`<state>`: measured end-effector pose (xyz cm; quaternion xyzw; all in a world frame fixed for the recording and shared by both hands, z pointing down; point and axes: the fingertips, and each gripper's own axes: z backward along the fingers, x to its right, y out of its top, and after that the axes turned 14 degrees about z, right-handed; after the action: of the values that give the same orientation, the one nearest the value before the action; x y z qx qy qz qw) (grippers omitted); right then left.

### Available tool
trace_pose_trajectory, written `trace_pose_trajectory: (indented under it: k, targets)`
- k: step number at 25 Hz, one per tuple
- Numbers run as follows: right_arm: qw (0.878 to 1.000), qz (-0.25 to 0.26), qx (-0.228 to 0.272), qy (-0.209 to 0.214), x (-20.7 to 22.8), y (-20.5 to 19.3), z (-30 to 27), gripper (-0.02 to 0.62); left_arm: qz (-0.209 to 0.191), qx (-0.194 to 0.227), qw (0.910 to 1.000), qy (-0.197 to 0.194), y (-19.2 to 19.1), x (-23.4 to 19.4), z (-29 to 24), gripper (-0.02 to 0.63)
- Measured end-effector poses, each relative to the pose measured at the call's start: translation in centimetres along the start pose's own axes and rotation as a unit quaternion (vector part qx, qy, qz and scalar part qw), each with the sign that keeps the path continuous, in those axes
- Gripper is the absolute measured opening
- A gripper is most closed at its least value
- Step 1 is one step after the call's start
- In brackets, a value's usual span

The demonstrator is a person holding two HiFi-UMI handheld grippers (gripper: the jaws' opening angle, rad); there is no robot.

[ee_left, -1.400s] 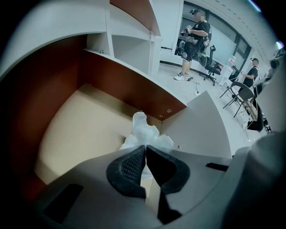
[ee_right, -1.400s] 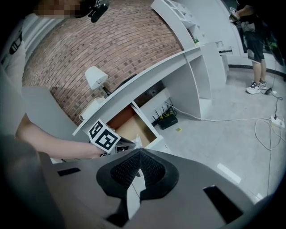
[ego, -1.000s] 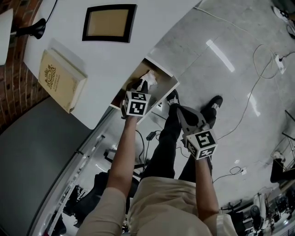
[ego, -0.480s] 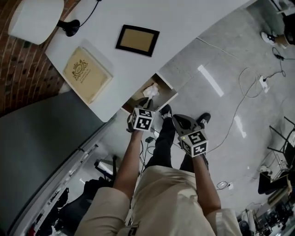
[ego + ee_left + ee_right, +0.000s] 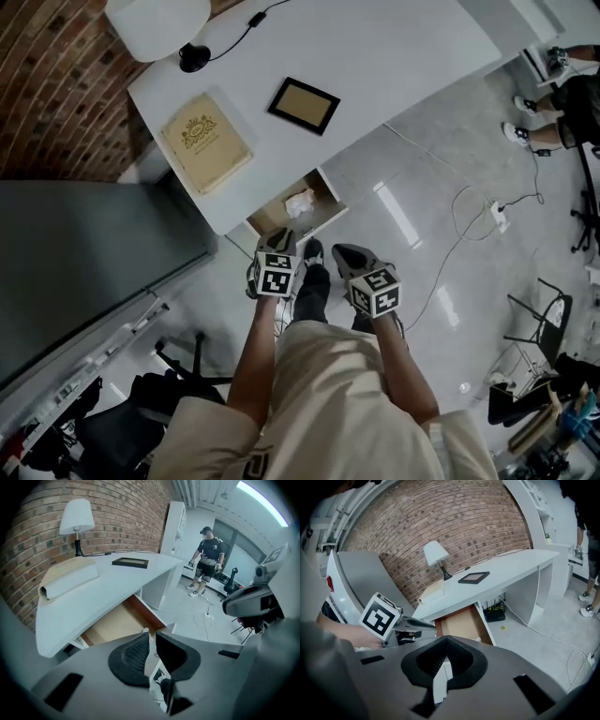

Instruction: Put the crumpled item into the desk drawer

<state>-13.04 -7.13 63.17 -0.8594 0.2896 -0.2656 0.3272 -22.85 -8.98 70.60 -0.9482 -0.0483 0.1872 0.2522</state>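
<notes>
The crumpled white item point(image 5: 299, 202) lies inside the open desk drawer point(image 5: 322, 221), which juts from the front of the white desk point(image 5: 394, 56). My left gripper point(image 5: 277, 242) hangs just in front of the drawer's edge, drawn back from it, its jaws almost together with only a thin slit and nothing between them. In the left gripper view the drawer point(image 5: 117, 623) shows its bare wooden bottom beyond the left gripper point(image 5: 151, 637). My right gripper point(image 5: 343, 255) is beside it over the floor, shut and empty. The drawer point(image 5: 461, 623) lies ahead of the right gripper point(image 5: 447, 641).
On the desk lie a cream book point(image 5: 204, 142), a dark picture frame point(image 5: 304, 105) and a white lamp point(image 5: 157, 14). A grey panel point(image 5: 84, 253) stands left of the desk. Cables point(image 5: 459, 216) run over the floor. A person point(image 5: 207, 555) stands farther off.
My left gripper has let go of the crumpled item, which stays in the drawer, and has pulled back from it. The head has risen, so the desk looks smaller.
</notes>
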Motion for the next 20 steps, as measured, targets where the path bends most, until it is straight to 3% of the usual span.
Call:
trace_pose_trajectory:
  k: [9,20]
  targets:
    - [1.000,0.021,0.013,0.000,-0.7,1.7,1.5,0.023,-0.009,0.078,0.9969,-0.001,2.4,1.0,8.5,0.054]
    - [0.999,0.026,0.027,0.005,-1.2,3.4,0.3,0.023,-0.040,0.080,0.9960,-0.006,2.4,1.5,10.6,0.050]
